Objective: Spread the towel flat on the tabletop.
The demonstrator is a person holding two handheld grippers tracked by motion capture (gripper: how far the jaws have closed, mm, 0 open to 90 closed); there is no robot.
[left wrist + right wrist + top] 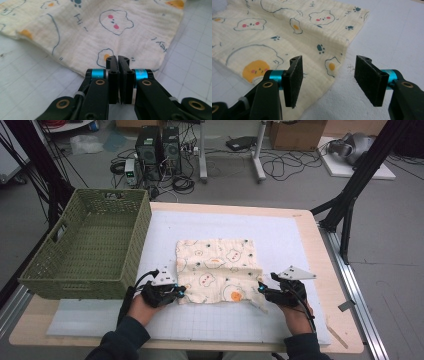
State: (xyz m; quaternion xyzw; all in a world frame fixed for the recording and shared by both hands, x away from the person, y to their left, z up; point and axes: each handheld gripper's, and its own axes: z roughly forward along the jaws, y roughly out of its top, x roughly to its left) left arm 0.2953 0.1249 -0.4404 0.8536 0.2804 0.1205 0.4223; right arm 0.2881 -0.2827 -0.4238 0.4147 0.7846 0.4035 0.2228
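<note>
A cream cloth (217,270) printed with eggs and little faces lies flat on the white gridded mat (280,240). My left gripper (179,290) is at its near left corner. In the left gripper view its jaws (118,58) are pressed together over the near edge of the cloth (87,32), shut on that edge. My right gripper (261,290) is at the near right corner. It (328,75) stands open, one pad over the cloth (287,30) and the other over the bare mat, with the cloth's corner lying between and below them.
A green woven basket (75,280) stands on the table's left side, close beside the left hand. The wooden table edge (320,250) runs along the right, past the mat. Cables, computer towers and stands are on the floor beyond the table.
</note>
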